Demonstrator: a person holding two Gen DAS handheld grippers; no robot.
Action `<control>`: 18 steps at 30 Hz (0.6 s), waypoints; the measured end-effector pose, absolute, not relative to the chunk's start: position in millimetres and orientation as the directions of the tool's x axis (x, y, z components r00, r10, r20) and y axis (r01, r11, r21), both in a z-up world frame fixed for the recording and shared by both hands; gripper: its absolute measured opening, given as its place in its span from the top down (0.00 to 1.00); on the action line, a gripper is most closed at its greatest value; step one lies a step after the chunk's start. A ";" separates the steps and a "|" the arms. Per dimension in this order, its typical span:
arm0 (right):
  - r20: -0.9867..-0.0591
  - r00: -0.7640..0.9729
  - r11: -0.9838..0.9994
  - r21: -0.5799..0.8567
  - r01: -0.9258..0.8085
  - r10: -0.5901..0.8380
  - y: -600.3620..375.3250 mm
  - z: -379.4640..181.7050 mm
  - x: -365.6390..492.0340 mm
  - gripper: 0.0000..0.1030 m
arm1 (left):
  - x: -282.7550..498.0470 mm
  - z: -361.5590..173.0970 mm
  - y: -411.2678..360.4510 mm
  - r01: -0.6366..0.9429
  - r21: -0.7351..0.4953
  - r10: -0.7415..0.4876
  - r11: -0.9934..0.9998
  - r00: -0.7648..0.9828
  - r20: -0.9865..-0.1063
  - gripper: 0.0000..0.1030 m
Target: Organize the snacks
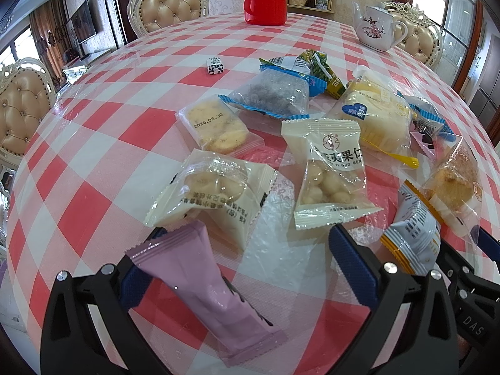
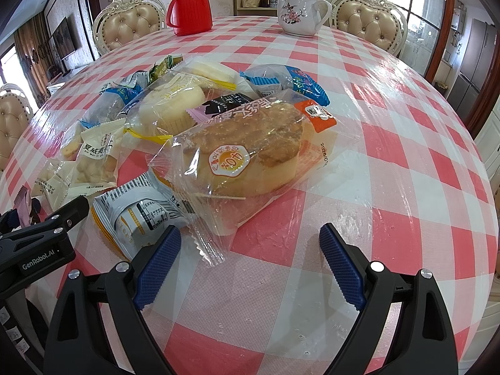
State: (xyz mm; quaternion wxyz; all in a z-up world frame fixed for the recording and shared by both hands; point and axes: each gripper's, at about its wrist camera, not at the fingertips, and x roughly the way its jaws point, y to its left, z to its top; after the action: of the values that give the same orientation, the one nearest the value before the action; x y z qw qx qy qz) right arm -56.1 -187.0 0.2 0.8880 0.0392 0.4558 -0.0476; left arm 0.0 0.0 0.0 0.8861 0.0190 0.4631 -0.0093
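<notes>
Several wrapped snacks lie in a loose pile on the red-and-white checked table (image 1: 93,143). A purple packet (image 1: 206,287) lies between the fingers of my left gripper (image 1: 247,243), leaning on its left pad; the jaws stand wide apart and open. Just ahead are a cream pastry packet (image 1: 215,190) and a nut packet (image 1: 328,175). My right gripper (image 2: 250,231) is open above the cloth. A large bread packet (image 2: 250,150) lies just ahead, its clear wrapper corner reaching the left pad. A grey-and-yellow packet (image 2: 140,215) lies to its left.
A red thermos (image 2: 190,9) and a white flowered teapot (image 2: 300,12) stand at the table's far side, with padded chairs (image 2: 131,28) behind. A small black-and-white cube (image 1: 215,65) sits apart from the pile. The table edge curves away on the right (image 2: 481,187).
</notes>
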 end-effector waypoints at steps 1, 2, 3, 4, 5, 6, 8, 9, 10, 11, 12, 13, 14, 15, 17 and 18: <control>-0.813 0.580 0.992 0.026 0.120 -0.049 -186.9 0.3 -56.1 0.15 | 0.0 0.0 0.1 0.034 0.024 0.001 0.999 0.571 -0.821 0.01; -0.813 0.581 0.992 0.028 0.120 -0.047 -187.9 -0.8 -55.5 0.15 | -0.4 0.0 0.0 0.034 0.024 0.001 0.999 0.571 -0.821 0.01; -0.813 0.581 0.993 0.028 0.115 -0.045 -188.9 -2.0 -55.1 0.15 | -0.8 0.1 0.1 0.039 0.025 -0.001 0.999 0.569 -0.822 0.01; -0.813 0.581 0.994 0.026 0.103 -0.039 -188.9 -1.9 -55.0 0.15 | -0.6 0.3 0.5 0.046 0.024 -0.006 0.999 0.564 -0.826 0.01; -0.813 0.582 0.996 0.027 0.087 -0.029 -189.0 -2.4 -54.9 0.15 | 1.2 0.8 0.8 0.065 0.024 -0.015 0.998 0.552 -0.834 0.01; -0.815 0.580 0.998 0.031 0.054 -0.006 -189.0 -1.9 -55.6 0.15 | 3.4 1.6 2.2 0.096 0.020 -0.035 0.995 0.534 -0.845 0.01; -0.816 0.577 0.999 0.042 -0.014 0.043 -188.6 -1.5 -59.5 0.15 | 0.1 6.0 13.4 0.140 -0.031 -0.101 0.990 0.525 -0.845 0.01; -0.812 0.580 0.998 0.058 -0.037 0.068 -191.0 -0.6 -63.0 0.15 | -3.3 7.7 21.6 0.125 -0.064 -0.121 0.990 0.532 -0.838 0.01; -0.805 0.583 0.994 0.085 -0.071 0.110 -192.7 0.3 -67.8 0.15 | -10.5 10.4 35.2 0.109 -0.132 -0.170 0.985 0.532 -0.829 0.01; -0.797 0.584 0.988 0.114 -0.103 0.153 -192.8 1.2 -70.9 0.16 | -13.3 13.9 49.3 0.094 -0.189 -0.210 0.977 0.533 -0.820 0.01; -0.784 0.586 0.979 0.151 -0.138 0.204 -192.7 2.9 -75.3 0.16 | -16.2 17.1 59.8 0.080 -0.221 -0.229 0.972 0.537 -0.812 0.01; -0.763 0.596 0.968 0.178 -0.178 0.250 -191.4 5.6 -79.5 0.16 | -19.6 25.4 78.4 0.054 -0.258 -0.243 0.965 0.558 -0.793 0.01; -0.754 0.602 0.964 0.178 -0.197 0.262 -189.2 7.4 -80.7 0.16 | -20.5 29.6 84.5 0.038 -0.267 -0.240 0.963 0.573 -0.784 0.01; -0.748 0.606 0.960 0.167 -0.223 0.270 -183.6 9.6 -81.3 0.16 | -23.0 38.0 100.2 0.005 -0.277 -0.225 0.961 0.598 -0.769 0.01; -0.753 0.595 0.952 0.144 -0.268 0.281 -171.9 10.2 -78.9 0.16 | -23.7 45.4 116.0 -0.039 -0.283 -0.199 0.958 0.620 -0.759 0.01; -0.752 0.591 0.945 0.131 -0.299 0.291 -164.3 10.7 -77.8 0.16 | -24.5 47.7 120.9 -0.051 -0.286 -0.193 0.957 0.623 -0.758 0.01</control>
State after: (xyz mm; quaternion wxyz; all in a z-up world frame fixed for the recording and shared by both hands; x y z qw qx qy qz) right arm -77.8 -164.3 10.7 0.8918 -0.0045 0.4211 0.1654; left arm -24.5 120.9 47.7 0.8896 -0.1412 0.4324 -0.0400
